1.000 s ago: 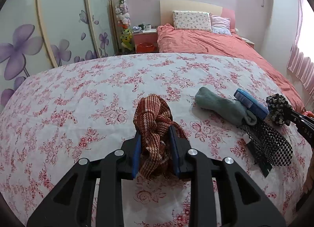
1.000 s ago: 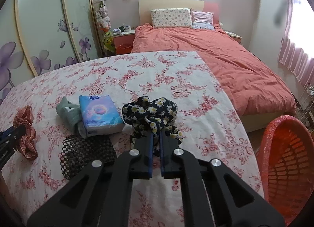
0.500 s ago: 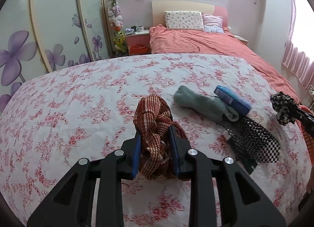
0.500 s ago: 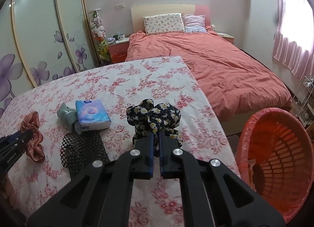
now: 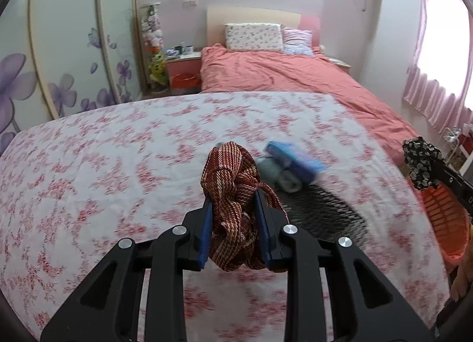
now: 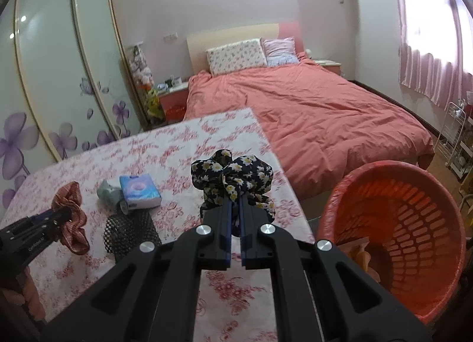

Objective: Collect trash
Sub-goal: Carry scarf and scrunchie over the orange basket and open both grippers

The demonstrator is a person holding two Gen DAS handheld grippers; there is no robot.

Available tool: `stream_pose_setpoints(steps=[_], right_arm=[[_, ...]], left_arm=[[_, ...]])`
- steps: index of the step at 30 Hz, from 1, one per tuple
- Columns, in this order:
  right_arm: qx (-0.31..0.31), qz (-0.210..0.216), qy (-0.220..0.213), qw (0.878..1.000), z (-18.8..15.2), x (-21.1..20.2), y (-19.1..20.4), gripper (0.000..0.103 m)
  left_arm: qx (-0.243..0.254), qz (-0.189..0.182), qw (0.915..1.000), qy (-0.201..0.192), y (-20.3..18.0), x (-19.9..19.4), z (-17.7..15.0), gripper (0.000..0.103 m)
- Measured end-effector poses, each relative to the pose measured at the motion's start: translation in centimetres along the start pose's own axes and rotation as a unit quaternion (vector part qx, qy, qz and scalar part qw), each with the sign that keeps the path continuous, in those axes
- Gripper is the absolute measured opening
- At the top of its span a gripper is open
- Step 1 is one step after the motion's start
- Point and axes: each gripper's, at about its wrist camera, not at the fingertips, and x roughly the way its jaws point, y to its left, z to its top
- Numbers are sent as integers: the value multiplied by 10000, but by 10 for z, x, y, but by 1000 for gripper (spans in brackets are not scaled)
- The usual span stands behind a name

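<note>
My left gripper point(image 5: 232, 203) is shut on a red-brown striped scrunchie point(image 5: 232, 176) and holds it above the floral tablecloth point(image 5: 103, 164). It also shows at the left of the right wrist view point(image 6: 72, 212). My right gripper point(image 6: 233, 209) is shut on a black daisy-print scrunchie point(image 6: 236, 173), near the table's right edge. That scrunchie shows at the right of the left wrist view point(image 5: 421, 161). An orange basket point(image 6: 393, 223) stands on the floor right of the table, with something tan inside.
On the table lie a blue tissue pack point(image 6: 139, 191), a grey-green sock point(image 6: 108, 194) and a black mesh cloth point(image 6: 130, 231). A bed with a salmon cover point(image 6: 310, 117) is beyond the table. A wardrobe point(image 6: 59, 76) lines the left wall.
Both grippers have lifted and moved right with their scrunchies. The orange basket now fills more of the right wrist view.
</note>
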Motion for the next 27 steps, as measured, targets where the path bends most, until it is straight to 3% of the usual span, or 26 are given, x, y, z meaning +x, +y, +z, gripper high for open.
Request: stream_pose_setpoints(steps=[14, 27], right_arm=[[636, -445, -872, 9932, 4, -67, -62, 5], [1224, -1242, -1101, 9785, -16, -96, -143, 5]], left_arm=[[382, -1056, 9933, -284, -83, -22, 15, 27], [931, -2266, 9694, -163, -200, -18, 16, 27]])
